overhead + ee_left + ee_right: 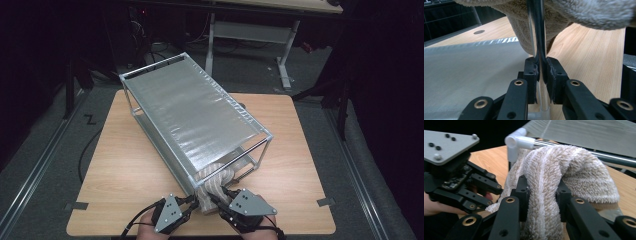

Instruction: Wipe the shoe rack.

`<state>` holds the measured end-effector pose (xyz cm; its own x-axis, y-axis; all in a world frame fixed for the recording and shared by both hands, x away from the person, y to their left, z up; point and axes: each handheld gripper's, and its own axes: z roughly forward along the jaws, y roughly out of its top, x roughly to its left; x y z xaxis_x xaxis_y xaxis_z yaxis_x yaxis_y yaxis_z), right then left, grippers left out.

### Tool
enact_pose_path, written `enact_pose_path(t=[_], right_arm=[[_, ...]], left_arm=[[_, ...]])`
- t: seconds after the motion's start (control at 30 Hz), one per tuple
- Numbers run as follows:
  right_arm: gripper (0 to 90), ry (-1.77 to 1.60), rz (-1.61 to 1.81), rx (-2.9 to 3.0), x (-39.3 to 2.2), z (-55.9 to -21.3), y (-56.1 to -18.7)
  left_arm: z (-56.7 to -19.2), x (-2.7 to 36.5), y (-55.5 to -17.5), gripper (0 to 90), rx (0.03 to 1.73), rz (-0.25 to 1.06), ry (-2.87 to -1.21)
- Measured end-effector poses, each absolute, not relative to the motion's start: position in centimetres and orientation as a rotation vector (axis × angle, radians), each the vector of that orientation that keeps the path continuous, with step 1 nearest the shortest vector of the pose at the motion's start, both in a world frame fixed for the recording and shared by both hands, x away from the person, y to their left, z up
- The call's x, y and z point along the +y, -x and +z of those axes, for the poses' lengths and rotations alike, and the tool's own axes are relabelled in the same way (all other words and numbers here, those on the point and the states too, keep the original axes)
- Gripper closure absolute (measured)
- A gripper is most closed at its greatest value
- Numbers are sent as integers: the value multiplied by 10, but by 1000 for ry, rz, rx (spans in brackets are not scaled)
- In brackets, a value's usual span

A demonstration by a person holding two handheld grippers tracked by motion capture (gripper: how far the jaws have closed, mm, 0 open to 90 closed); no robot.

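Note:
A metal-tube rack with grey mesh shelves stands slantwise on the wooden table. A beige striped towel hangs over a bar at the rack's near end. My left gripper is at the rack's near corner, and in the left gripper view it is shut on the upright chrome post, with the towel overhead. My right gripper meets the towel from the right. In the right gripper view it is shut on a thick fold of the towel, below the white corner joint.
The rack takes up the table's middle, reaching toward the far left corner. Bare wood lies to its left and right. A black cable hangs off the table's left edge. A white-legged desk stands on the floor behind.

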<state>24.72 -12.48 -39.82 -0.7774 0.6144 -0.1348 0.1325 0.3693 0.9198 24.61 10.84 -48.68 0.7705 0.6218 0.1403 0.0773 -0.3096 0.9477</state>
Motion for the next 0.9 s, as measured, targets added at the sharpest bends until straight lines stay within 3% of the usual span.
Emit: enact_pose_path(t=[0.9], right_arm=[[714, -1036, 1314, 1902, -208, -399, -311]], left_arm=[[-486, 116, -241, 790, 557, 604, -1830]])
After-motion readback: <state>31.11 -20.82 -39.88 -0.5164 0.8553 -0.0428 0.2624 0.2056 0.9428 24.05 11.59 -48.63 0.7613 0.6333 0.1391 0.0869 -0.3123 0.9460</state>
